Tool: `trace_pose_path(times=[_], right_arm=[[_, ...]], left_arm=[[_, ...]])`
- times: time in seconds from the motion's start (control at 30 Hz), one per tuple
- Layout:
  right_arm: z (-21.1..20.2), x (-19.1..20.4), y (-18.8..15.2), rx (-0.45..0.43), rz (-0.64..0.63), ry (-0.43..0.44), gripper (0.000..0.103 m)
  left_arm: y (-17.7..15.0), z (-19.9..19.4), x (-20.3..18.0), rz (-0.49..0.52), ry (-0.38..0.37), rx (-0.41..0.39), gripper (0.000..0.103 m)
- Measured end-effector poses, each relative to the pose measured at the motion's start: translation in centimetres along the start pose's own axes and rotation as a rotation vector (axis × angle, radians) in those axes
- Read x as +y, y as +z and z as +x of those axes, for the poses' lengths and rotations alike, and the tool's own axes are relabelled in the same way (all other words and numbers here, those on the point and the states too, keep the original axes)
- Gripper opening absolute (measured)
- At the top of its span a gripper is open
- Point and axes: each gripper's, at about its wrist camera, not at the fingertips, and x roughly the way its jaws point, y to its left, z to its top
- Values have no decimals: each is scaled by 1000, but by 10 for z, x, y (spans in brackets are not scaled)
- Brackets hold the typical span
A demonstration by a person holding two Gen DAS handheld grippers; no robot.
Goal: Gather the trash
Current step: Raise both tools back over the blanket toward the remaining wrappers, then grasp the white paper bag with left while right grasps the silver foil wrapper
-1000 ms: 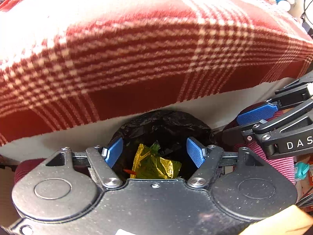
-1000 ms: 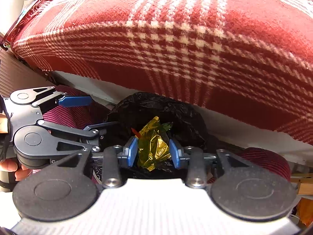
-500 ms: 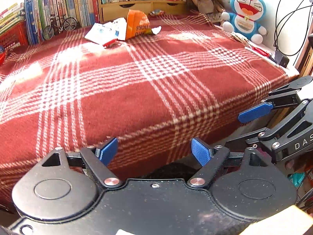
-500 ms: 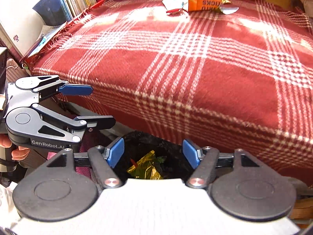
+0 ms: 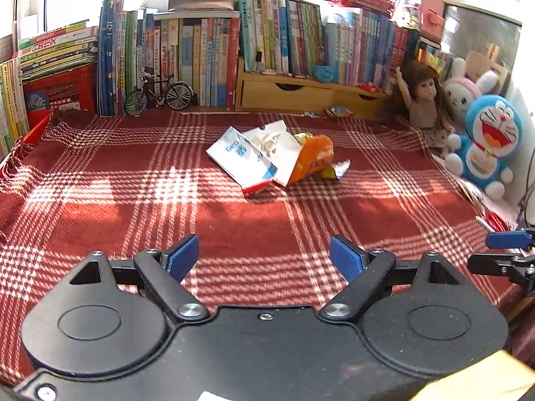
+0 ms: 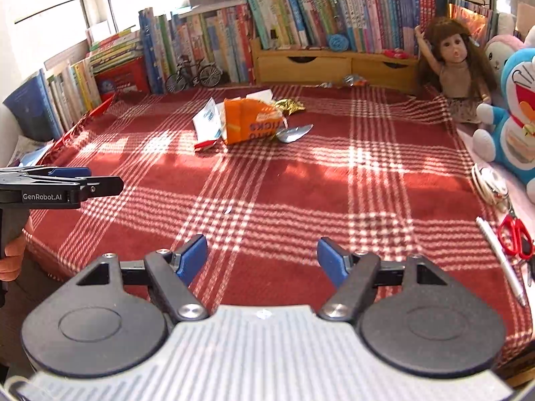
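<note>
The red plaid blanket [image 5: 254,220] fills most of what you see, spread flat over the table and lit in bright stripes of sun. Along its far edge stands a long row of books [image 5: 207,50], upright and packed spine to spine, with a low wooden drawer unit [image 5: 311,92] set under the right half of the row. On the right side of the blanket sit a blue and white plush toy [image 5: 485,147], a long-haired doll [image 6: 451,60] beside it, and a pink and white plush rabbit [image 5: 463,92] behind them. A small model bicycle [image 5: 158,95] stands in front of the books, left of the drawers. The trash you are after lies near the far middle of the blanket, well apart from both grippers: an orange snack bag [image 6: 249,120] touching a torn white and blue wrapper [image 5: 240,153], with a crumpled gold foil piece [image 6: 289,105] just behind and a silver scrap [image 6: 294,132] just beside the bag. More small wrappers [image 6: 354,81] lie by the drawer unit, too small to tell what kind. Red scissors [image 6: 516,234] and a white pen [image 6: 500,260] lie at the right edge. Your left gripper [image 5: 264,259] has its jaws wide apart with nothing between them; your right gripper [image 6: 260,259] is opening its jaws, also empty.
</note>
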Motion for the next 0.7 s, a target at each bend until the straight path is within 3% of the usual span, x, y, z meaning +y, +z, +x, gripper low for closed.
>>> trace_pose_path(times=[0.13, 0.33, 0.43, 0.7], right_arm=[[14, -9, 31, -45, -8, -64, 82], [63, -3, 67, -43, -173, -138, 82], [92, -2, 78, -17, -231, -125, 84], [164, -15, 92, 8, -225, -44, 86]], left_arm=[[37, 39, 11, -71, 23, 13, 85], [71, 111, 34, -249, 0, 101, 84], [78, 148, 43, -314, 20, 139, 84], [82, 215, 57, -467, 41, 180, 85]])
